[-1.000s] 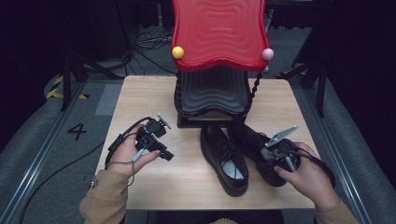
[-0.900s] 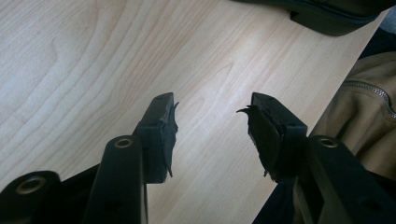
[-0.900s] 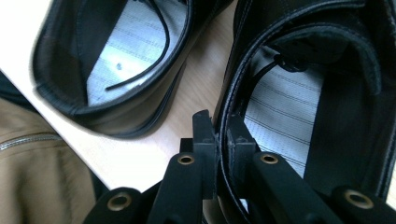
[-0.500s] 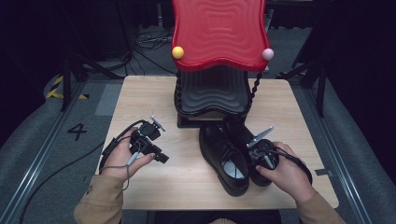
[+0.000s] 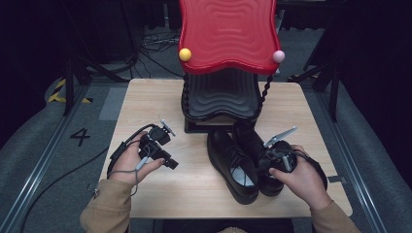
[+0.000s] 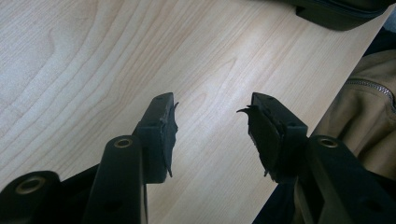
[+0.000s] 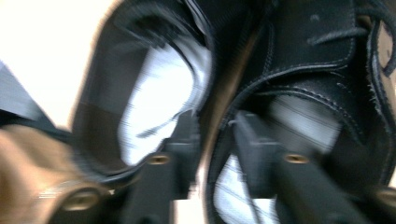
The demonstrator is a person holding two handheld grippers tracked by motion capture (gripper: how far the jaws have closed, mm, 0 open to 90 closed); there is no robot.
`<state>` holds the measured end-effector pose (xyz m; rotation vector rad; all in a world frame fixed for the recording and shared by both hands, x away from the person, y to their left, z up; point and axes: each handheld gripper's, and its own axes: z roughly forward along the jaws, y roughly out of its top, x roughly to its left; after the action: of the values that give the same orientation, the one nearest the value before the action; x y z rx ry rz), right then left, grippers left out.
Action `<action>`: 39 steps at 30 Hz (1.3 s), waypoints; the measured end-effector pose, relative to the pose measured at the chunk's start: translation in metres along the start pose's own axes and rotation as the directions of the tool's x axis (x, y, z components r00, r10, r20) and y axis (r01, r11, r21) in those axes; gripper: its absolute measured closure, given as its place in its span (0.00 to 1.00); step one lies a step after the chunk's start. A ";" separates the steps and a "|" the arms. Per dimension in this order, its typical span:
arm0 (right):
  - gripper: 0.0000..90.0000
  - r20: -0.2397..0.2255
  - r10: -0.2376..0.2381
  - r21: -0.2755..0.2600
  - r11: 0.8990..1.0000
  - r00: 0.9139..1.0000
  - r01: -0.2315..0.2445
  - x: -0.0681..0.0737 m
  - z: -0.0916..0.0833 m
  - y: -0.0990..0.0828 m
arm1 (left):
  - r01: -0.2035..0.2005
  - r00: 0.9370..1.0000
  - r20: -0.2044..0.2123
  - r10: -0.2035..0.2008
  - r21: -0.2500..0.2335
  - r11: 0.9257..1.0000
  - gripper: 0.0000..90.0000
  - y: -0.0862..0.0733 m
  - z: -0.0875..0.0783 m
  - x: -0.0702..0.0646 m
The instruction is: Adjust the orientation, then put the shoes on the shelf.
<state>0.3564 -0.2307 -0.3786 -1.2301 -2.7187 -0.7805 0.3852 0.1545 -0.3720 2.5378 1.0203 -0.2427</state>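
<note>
Black pads of right gripper [image 7: 212, 149] parted, just been opening; one jaw inside each shoe's mouth, adjoining collars of left shoe [image 5: 232, 165] and right shoe [image 5: 252, 145] between them, pressing unclear through blur. Left gripper [image 6: 212, 133] spread wide, nothing between, over bare wooden table [image 6: 93, 56]; shoes well off to its side.

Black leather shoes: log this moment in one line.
black leather shoes: paired on wooden table | right tool: jaws just opening, shoe collars between | left tool: open, empty
</note>
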 end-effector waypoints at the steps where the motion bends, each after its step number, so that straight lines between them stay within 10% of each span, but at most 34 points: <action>1: 0.68 -0.016 0.022 -0.012 1.000 1.000 -0.022 0.000 -0.005 -0.001 | 0.003 1.000 0.000 -0.003 -0.001 1.000 0.57 0.000 0.000 0.000; 7: 0.54 -0.018 0.142 -0.098 0.985 0.990 -0.143 0.003 -0.015 -0.004 | 0.000 1.000 0.001 0.000 0.002 1.000 0.57 0.002 0.001 0.000; 14: 0.49 0.067 0.254 -0.005 0.967 0.965 -0.254 0.006 0.018 0.001 | -0.003 1.000 -0.001 0.003 0.008 1.000 0.57 0.003 0.003 0.001; 26: 0.51 0.177 0.140 0.087 0.984 0.974 -0.157 0.006 0.057 0.015 | 0.029 0.999 -0.016 -0.029 0.006 1.000 0.57 -0.009 0.002 0.003; 39: 0.58 0.257 0.099 0.156 0.977 0.961 -0.143 0.009 0.067 0.030 | 0.061 0.998 -0.017 -0.061 0.017 0.998 0.57 -0.017 0.004 0.005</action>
<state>0.3818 -0.1762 -0.4219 -1.5279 -2.7905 -0.3896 0.3769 0.1672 -0.3827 2.5306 1.1073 -0.2495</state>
